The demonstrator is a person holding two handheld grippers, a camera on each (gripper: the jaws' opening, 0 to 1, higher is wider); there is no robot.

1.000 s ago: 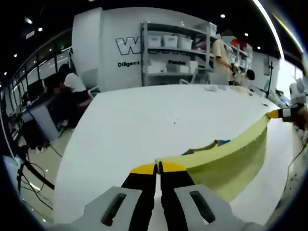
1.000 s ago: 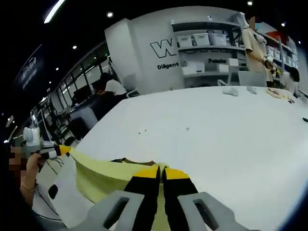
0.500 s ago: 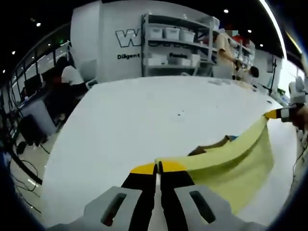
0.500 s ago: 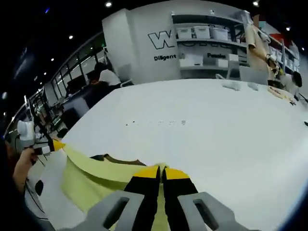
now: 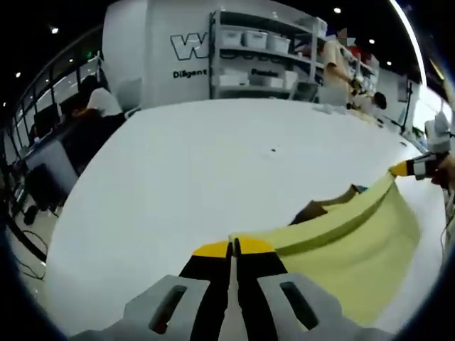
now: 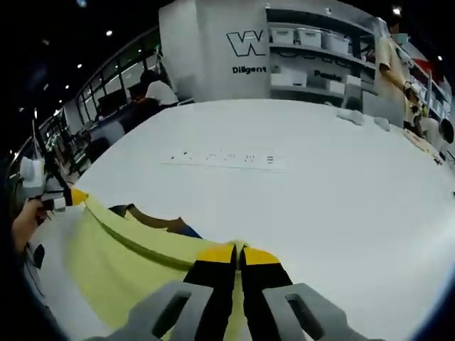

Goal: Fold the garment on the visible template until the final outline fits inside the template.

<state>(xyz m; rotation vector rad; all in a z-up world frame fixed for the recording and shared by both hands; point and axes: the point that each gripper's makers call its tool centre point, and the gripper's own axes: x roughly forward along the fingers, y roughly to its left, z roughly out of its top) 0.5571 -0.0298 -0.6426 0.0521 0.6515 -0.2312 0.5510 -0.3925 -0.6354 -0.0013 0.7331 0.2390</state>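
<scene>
A pale yellow garment (image 5: pixel 355 245) hangs stretched in the air between the two grippers, above a white table (image 5: pixel 199 163). My left gripper (image 5: pixel 232 248) is shut on one top corner of it. The right gripper (image 5: pixel 405 168) grips the far corner at the right of the left gripper view. In the right gripper view my right gripper (image 6: pixel 237 251) is shut on the yellow garment (image 6: pixel 121 263), and the left gripper (image 6: pixel 71 197) holds the other corner at the left. A brown and blue piece (image 6: pixel 160 220) shows behind the top edge. No template outline can be made out.
The white table (image 6: pixel 320 177) stretches far ahead, with a faint row of dark marks (image 6: pixel 224 158) on it. Small white items (image 6: pixel 362 117) lie at its far edge. Shelving with bins (image 5: pixel 263 60) and seated people (image 5: pixel 96 106) stand beyond the table.
Both views have tipped down toward the table. The garment hangs lower and wider, and the brown and blue piece behind it shows more.
</scene>
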